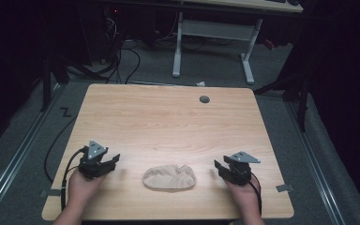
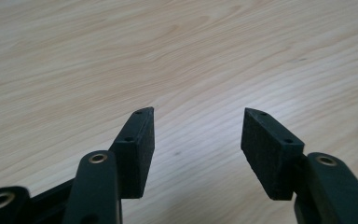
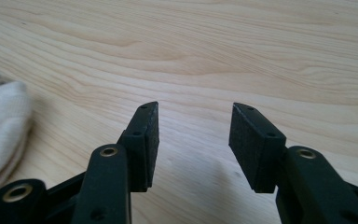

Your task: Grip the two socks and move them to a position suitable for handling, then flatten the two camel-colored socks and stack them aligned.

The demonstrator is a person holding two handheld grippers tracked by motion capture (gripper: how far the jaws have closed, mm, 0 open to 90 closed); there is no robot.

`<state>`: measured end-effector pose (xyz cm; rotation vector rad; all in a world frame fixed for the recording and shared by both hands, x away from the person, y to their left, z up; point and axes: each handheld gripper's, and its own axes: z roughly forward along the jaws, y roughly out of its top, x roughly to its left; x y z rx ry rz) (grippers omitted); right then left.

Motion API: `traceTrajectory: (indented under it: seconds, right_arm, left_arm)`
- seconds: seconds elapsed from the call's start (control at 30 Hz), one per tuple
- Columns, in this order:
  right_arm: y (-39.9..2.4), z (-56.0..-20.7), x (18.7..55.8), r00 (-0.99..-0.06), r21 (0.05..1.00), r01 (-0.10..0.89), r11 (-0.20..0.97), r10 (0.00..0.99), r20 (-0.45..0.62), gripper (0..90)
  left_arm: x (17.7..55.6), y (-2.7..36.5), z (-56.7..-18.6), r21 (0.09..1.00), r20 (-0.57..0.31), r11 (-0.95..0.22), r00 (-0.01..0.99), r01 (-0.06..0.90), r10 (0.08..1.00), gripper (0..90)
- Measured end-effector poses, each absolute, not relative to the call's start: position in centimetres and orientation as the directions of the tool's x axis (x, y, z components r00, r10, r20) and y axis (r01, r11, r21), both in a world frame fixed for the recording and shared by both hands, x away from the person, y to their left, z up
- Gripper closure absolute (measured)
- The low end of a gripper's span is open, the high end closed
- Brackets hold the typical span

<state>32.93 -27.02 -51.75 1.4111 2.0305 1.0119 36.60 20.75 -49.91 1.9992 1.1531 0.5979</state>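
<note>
The beige cloth [image 1: 169,178] lies bunched on the desk [image 1: 168,122] near its front edge, between your left gripper [image 1: 104,164] and right gripper [image 1: 227,168]. Both sets of jaws stand wide open and empty. It looks soft and light; pinch a raised fold at its edge.

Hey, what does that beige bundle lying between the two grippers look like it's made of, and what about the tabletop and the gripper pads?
The beige rolled bundle looks like soft knit fabric, matte, with a fine ribbed weave, possibly a sock. The light wooden tabletop shows printed-looking grain with a smooth, faintly shiny finish, probably laminate. The black jaw pads look like matte rubber or foam with a fine grainy texture.
</note>
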Motion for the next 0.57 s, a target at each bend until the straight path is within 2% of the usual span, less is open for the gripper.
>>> traceTrajectory:
  seconds: [0.13, 0.37, 0.57]
  right_arm:
    - [-28.1, -52.0, 33.0, -0.345, 0.782, 0.587, 0.210, 0.938, 0.008, 51.7]
    - [-28.4, -52.0, 33.4, -0.330, 0.780, 0.596, 0.190, 0.944, 0.022, 50.8]
    - [-27.9, -51.7, 33.3, -0.360, 0.788, 0.571, 0.232, 0.933, -0.013, 50.1]
  left_arm:
    - [37.2, 22.2, -50.1, 0.783, 0.011, -0.283, 0.443, 0.554, 0.897, 44.6]
    - [37.2, 22.9, -51.0, 0.764, -0.013, -0.267, 0.427, 0.587, 0.904, 44.6]
    - [36.8, 22.2, -50.5, 0.768, 0.020, -0.301, 0.449, 0.565, 0.893, 44.6]
